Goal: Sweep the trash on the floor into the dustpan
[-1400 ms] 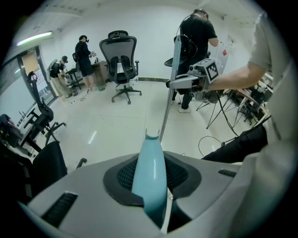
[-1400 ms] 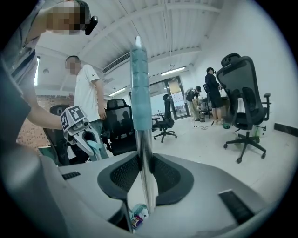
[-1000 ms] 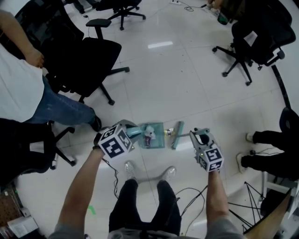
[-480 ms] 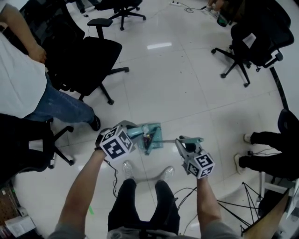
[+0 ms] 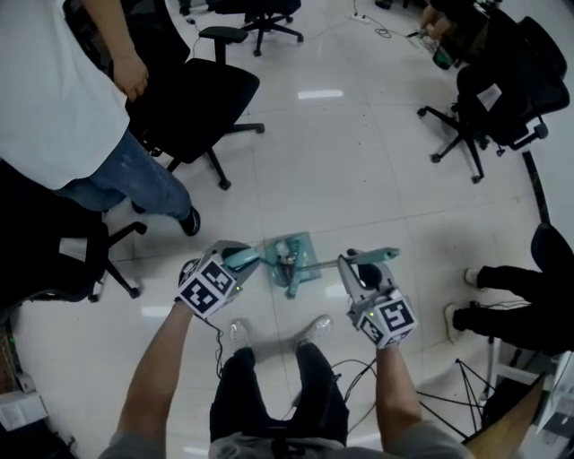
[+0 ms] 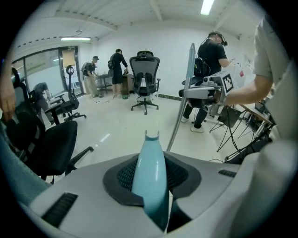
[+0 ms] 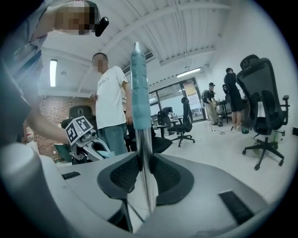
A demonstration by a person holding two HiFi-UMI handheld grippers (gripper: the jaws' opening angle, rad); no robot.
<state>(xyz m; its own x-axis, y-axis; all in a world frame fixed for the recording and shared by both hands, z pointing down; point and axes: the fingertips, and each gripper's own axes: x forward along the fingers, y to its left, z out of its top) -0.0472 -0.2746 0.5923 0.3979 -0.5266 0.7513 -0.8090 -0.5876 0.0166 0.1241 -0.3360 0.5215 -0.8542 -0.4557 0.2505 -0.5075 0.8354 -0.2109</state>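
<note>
Head view, left tongs (image 5: 240, 260) gripping 1 dustpan (image 5: 303, 244), right tongs (image 5: 352, 264) 1 broom (image 5: 383, 255)

I judge this to be an open-plan office or lab workroom. Grounds: black swivel office chairs (image 5: 202, 103) on castors stand scattered over a glossy white tiled floor (image 5: 359, 170). Strip lights (image 6: 207, 7) run along a white ceiling. A glazed partition (image 6: 32, 69) closes one side, and a brick wall (image 7: 44, 116) shows on another. Several people (image 6: 118, 62) stand occupied at the far end. Loose cables (image 5: 359, 368) and tripod legs (image 5: 475, 381) lie on the floor near the rig.
</note>
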